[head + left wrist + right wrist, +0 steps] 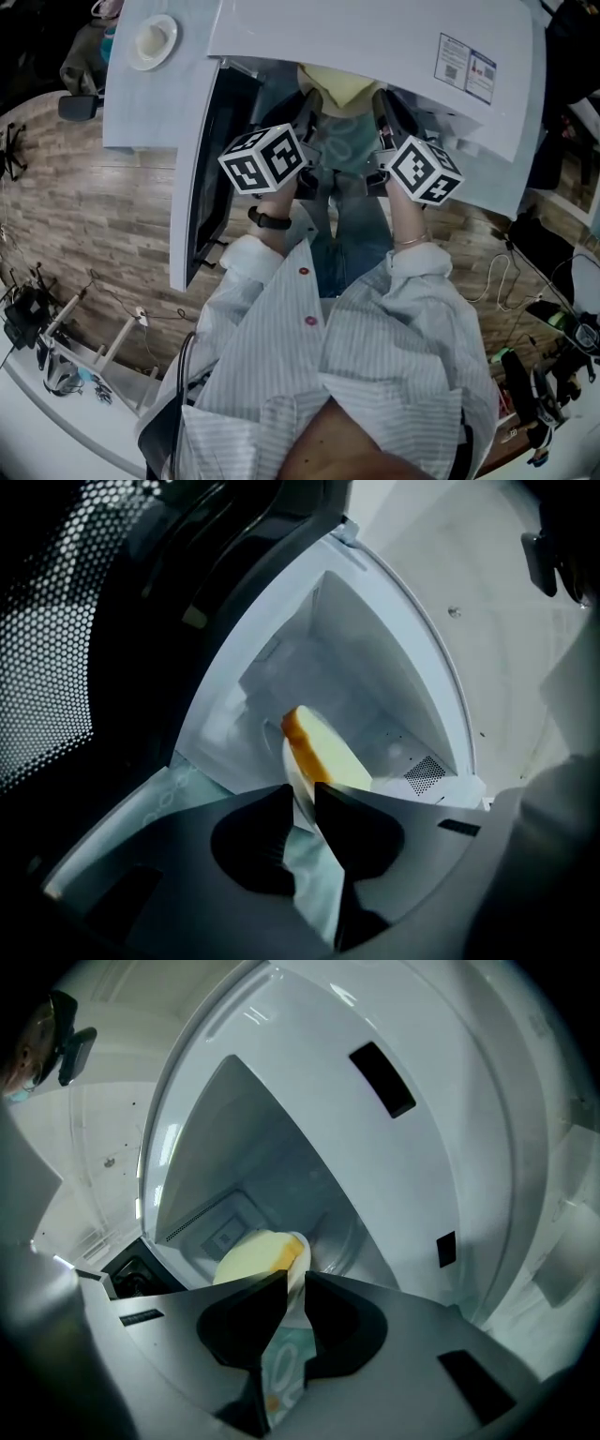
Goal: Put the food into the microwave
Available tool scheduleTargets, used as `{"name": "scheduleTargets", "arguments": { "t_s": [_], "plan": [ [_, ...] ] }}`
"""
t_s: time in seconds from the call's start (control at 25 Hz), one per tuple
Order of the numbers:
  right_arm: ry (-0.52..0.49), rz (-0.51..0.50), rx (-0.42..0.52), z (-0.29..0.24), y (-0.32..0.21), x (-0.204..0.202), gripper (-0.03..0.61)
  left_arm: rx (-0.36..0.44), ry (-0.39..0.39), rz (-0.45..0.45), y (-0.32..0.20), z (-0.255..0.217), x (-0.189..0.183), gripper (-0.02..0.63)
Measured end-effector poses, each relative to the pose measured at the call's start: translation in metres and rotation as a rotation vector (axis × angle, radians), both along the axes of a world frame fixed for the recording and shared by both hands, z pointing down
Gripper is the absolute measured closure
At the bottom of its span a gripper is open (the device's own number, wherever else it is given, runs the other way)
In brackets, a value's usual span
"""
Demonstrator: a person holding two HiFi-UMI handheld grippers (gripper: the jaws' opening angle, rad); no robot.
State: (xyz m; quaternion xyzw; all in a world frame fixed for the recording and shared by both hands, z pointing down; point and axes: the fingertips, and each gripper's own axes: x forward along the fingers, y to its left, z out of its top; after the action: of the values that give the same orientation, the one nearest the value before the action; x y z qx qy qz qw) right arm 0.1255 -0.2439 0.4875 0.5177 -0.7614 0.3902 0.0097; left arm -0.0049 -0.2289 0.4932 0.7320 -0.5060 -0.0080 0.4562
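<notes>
Count: you are working two hand-held grippers, one plate, one slice of bread and one microwave with its one door standing open.

The left hand-held gripper (pixel 302 808) is clenching the rim of the plate (pixel 292 766), and the right hand-held gripper (pixel 294 1290) is clenching the rim on the opposite side. You are carrying the plate between them at the mouth of the microwave (pixel 375 37), with the slice of bread (pixel 323 747) lying on it.

Surroundings: the door (pixel 211 159) is hanging open just beside your left hand. One small white dish (pixel 150 42) and one printed sticker (pixel 466 66) are sitting on the microwave's top. Nothing is standing between the plate and the cavity.

View differences: the head view is showing both marker cubes, your sleeves and the microwave's top, which is covering most of the bread. The left gripper view is showing the door's dotted mesh and a vent grille inside the cavity. The right gripper view is showing the opposite inner wall. No view is settling whether the plate is touching the cavity floor.
</notes>
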Motion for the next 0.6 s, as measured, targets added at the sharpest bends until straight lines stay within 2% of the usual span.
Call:
{"name": "scheduleTargets", "arguments": {
  "t_s": [0.6],
  "plan": [
    [0.05, 0.054, 0.009, 0.012, -0.026, -0.001, 0.515, 0.024, -0.069, 0.026, -0.038, 0.009, -0.001, 0.541]
  ]
}}
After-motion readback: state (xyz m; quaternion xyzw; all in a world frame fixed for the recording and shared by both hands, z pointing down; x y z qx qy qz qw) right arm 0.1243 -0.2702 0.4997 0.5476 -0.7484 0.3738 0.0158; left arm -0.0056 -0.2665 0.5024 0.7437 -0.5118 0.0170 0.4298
